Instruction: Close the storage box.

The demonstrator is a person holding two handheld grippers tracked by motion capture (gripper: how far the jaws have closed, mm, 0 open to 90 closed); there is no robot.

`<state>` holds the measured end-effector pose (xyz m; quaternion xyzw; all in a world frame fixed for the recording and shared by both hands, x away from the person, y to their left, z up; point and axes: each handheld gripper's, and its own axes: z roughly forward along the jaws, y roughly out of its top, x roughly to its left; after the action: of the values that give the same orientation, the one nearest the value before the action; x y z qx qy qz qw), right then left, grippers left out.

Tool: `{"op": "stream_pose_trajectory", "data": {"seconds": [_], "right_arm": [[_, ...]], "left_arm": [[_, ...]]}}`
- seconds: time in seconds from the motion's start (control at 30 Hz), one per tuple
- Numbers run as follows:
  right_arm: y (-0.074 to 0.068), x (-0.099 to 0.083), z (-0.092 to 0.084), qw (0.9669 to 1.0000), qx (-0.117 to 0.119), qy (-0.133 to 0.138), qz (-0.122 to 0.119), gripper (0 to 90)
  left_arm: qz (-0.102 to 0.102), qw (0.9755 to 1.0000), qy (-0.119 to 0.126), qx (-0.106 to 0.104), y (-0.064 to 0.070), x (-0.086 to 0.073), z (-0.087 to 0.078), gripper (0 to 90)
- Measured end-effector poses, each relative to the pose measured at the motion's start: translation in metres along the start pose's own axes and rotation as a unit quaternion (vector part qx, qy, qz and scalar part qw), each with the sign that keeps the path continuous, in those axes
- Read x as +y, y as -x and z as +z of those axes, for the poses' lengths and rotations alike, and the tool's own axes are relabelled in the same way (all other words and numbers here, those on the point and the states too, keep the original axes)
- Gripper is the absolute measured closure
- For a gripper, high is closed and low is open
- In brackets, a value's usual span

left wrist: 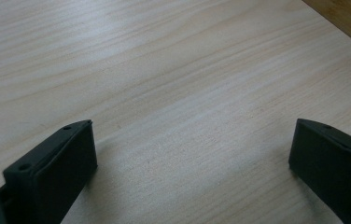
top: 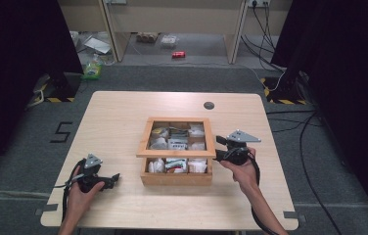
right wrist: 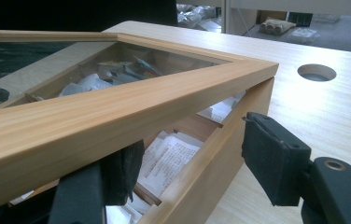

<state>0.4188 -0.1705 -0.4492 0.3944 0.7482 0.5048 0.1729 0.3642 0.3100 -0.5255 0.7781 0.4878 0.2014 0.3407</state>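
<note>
Wooden box (top: 176, 177) near middle of surface (top: 118, 127), closer to front edge. Glass lid (top: 176, 152) raised at front. Right tool (top: 219, 154) at box's right front corner, released: one jaw under lid, other outside box wall. Left tool (top: 114, 178) released, nothing between jaws, near front left corner.

One wooden box (top: 176, 177) with one glass lid (top: 145, 140), two grippers, and one table (top: 118, 122).
</note>
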Motion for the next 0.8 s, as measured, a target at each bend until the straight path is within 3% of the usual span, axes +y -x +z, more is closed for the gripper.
{"op": "stream_pose_trajectory", "data": {"seconds": [0.4,0.53,0.8], "right_arm": [[-0.0006,-0.0017,-0.0020,0.9998,-0.012,-0.008,-0.014,38.8],[-0.0012,-0.0022,-0.0023,0.9991,-0.021,-0.012,-0.035,38.3],[-0.0008,-0.0039,-0.0015,0.9991,-0.016,-0.018,-0.034,38.0]], "left_arm": [[0.000,1.0000,0.000,0.000,0.0000,0.0000,0.0000,0.2],[0.000,1.0000,0.000,0.000,0.0000,0.0000,0.0000,0.2],[0.000,1.0000,0.000,0.000,0.0000,0.0000,0.0000,0.2]]}}
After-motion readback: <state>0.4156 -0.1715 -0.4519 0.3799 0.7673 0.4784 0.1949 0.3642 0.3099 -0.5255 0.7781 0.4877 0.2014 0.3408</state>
